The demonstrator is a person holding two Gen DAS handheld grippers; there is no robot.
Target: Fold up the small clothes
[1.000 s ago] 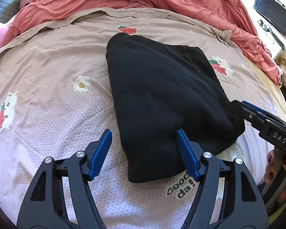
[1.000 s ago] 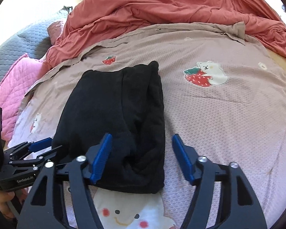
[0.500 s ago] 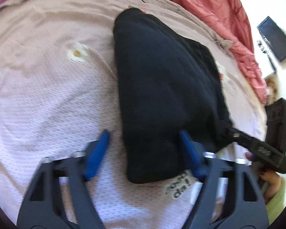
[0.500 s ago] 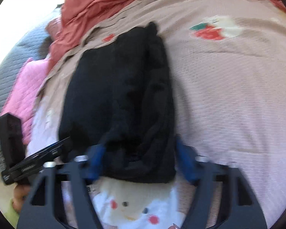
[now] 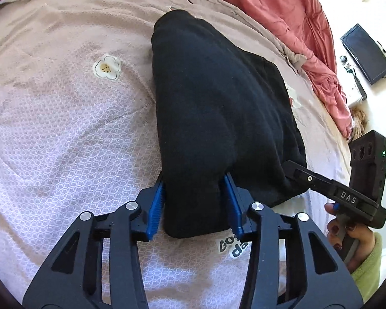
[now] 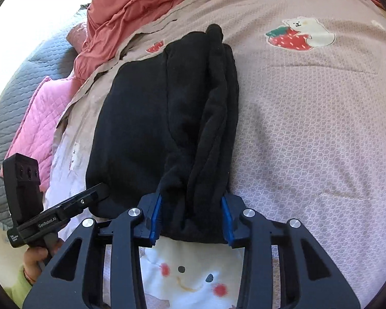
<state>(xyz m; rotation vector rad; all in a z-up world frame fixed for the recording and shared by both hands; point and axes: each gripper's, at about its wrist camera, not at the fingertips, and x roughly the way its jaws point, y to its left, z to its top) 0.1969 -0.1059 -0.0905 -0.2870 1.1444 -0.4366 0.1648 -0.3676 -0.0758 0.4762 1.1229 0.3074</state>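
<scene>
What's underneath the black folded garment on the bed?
The black garment lies on a pinkish quilted bedspread with cartoon prints; a strawberry print peeks out beside it. Whatever is directly beneath it is covered.

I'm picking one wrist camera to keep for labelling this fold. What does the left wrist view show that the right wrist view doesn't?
Only the left wrist view shows the dark monitor at far right, a flower print on the bedspread, and the garment's smooth folded side.

Only the right wrist view shows the pink quilt, the grey quilt, the strawberry bear print, and the garment's bunched layered edge.

Both show the black garment on the printed bedspread, the salmon blanket behind, and the left gripper and right gripper, fingers just closed onto the near edge.
</scene>
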